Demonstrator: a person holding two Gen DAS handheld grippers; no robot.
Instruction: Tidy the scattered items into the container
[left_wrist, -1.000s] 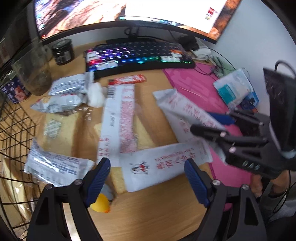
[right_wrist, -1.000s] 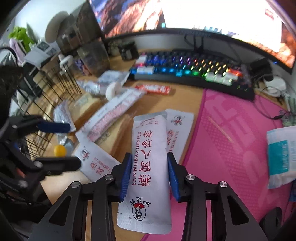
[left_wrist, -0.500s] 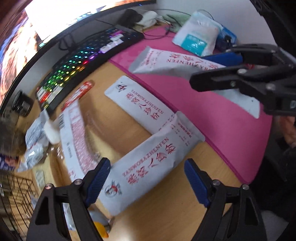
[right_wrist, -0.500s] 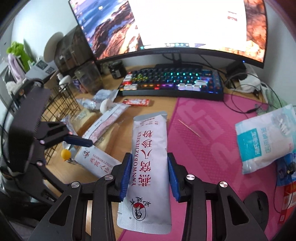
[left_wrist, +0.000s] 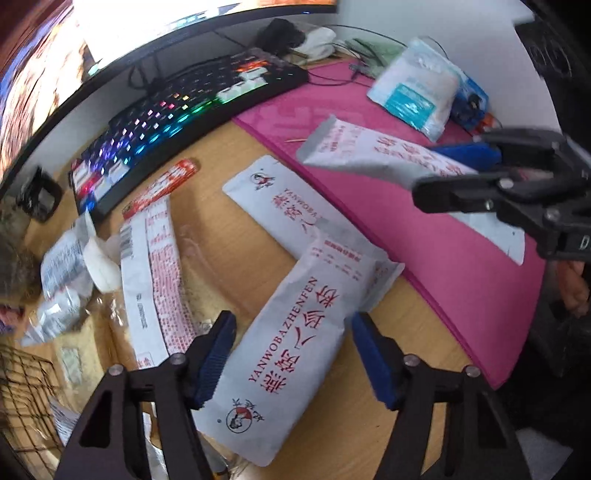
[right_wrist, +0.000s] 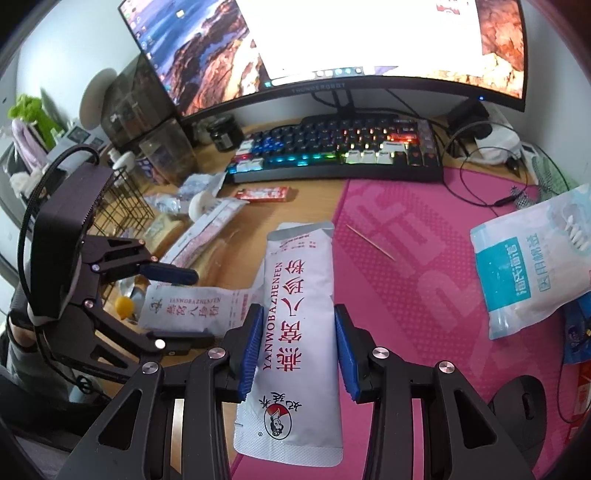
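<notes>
Red-printed white sachets are the scattered items. One sachet (left_wrist: 295, 332) lies on the wooden desk between the fingers of my left gripper (left_wrist: 293, 356), whose jaws are closing. The left pad is at the sachet's edge and a gap shows at the right pad. Partly under it lies a second sachet (left_wrist: 280, 206). My right gripper (right_wrist: 297, 343) is shut on a third sachet (right_wrist: 299, 295), held above the pink mat; the same gripper (left_wrist: 430, 171) and sachet (left_wrist: 369, 151) show in the left wrist view. The black wire basket (right_wrist: 122, 206) stands at the left, beyond my left gripper (right_wrist: 192, 306).
A lit keyboard (right_wrist: 332, 155) and monitor (right_wrist: 332, 44) line the back. Long cake packs (left_wrist: 155, 266), small silver packets (left_wrist: 62, 266) and a red stick pack (right_wrist: 264, 194) lie near the basket. A cotton-swab bag (right_wrist: 532, 258) and a toothpick (right_wrist: 369, 242) rest on the pink mat (right_wrist: 424, 295).
My left gripper rolled and came down over the sachet on the desk, and its jaws have narrowed around it. The right gripper kept its hold and drew back a little with its sachet.
</notes>
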